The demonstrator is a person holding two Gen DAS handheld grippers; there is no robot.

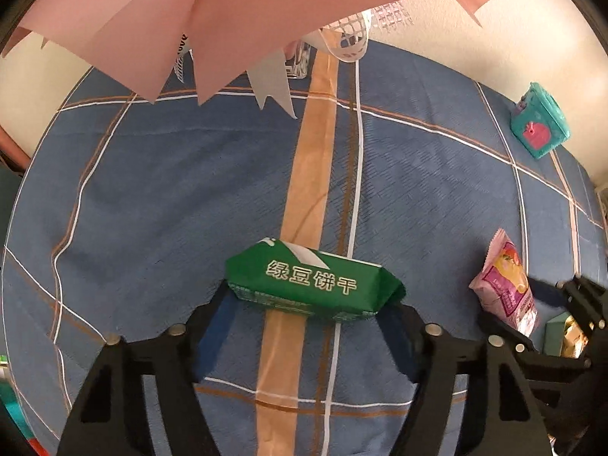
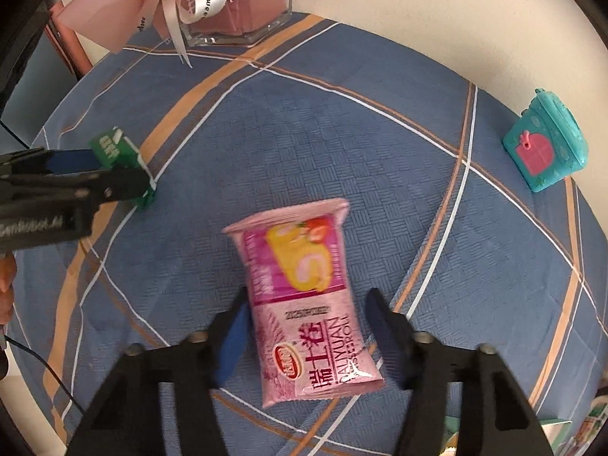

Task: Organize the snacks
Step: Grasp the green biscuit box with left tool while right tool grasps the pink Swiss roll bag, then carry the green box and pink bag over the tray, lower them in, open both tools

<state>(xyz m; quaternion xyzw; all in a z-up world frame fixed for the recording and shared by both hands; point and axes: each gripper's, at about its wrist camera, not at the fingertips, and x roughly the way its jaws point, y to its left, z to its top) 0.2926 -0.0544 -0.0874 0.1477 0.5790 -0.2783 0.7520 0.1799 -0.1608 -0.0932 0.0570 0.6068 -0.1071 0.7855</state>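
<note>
A green biscuit pack [image 1: 311, 281] lies across the orange stripe of the blue checked tablecloth [image 1: 152, 190]. My left gripper [image 1: 309, 300] points down over it, its blue pads pressing on the pack's two ends. The right wrist view shows the same grip from the side: left gripper [image 2: 114, 171] clamped on the green pack [image 2: 110, 146]. A pink Swiss roll pack [image 2: 304, 304] lies between the fingers of my right gripper [image 2: 309, 304]. The left pad touches its edge, while a gap shows at the right pad. The left wrist view also catches the pink pack [image 1: 505, 285] and the right gripper [image 1: 543, 304].
A teal toy box [image 2: 547, 144] stands at the table's far right by the wall. A glass vase [image 2: 235, 11] with pink wrapping and ribbons sits at the back. More snack boxes [image 1: 562, 334] lie at the right edge. A hand [image 2: 5, 285] shows at the left.
</note>
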